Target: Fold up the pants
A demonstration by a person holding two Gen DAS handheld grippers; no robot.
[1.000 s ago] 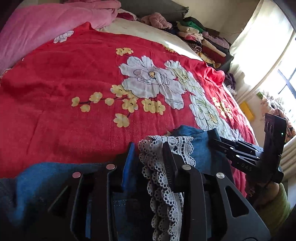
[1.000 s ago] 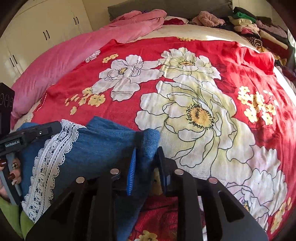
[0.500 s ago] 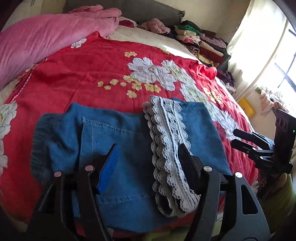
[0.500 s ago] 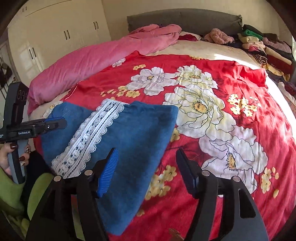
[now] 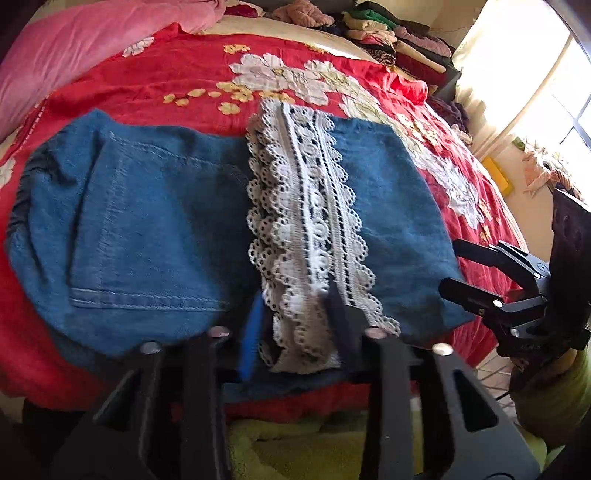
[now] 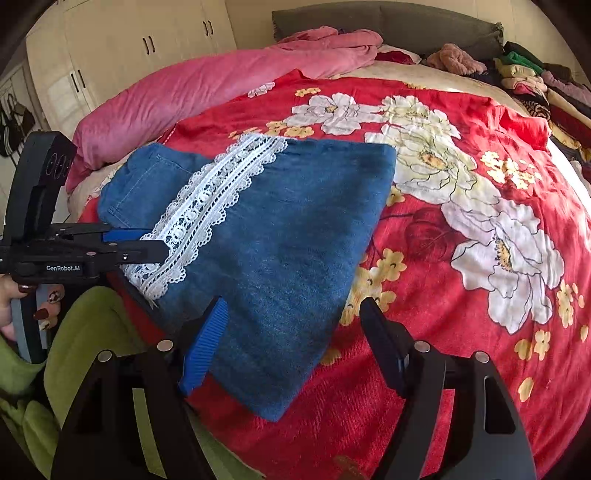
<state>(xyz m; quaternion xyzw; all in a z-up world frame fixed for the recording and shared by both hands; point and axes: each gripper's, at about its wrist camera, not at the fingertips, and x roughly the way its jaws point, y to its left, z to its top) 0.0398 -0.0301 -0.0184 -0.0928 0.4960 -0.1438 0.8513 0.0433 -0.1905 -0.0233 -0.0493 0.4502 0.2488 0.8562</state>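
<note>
right wrist | pants (image 6: 280, 236) on red floral bedspread (image 6: 480, 332) (wardrobe (image 6: 122, 48) behind)

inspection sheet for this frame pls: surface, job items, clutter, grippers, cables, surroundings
Surface: bed under a red floral bedspread.
Job's things: blue denim pants, folded, lying flat near the bed's front edge; white lace trim runs across the top layer.
Clutter: pink blanket bunched along the far left side; pile of folded clothes at the far right corner.
Grippers: left gripper partly closed around the near end of the lace trim, a firm grip not confirmed; right gripper open, fingers astride the pants' near edge.
Cables: nothing seen.
Surroundings: cream wardrobe doors, grey headboard, bright window.
</note>
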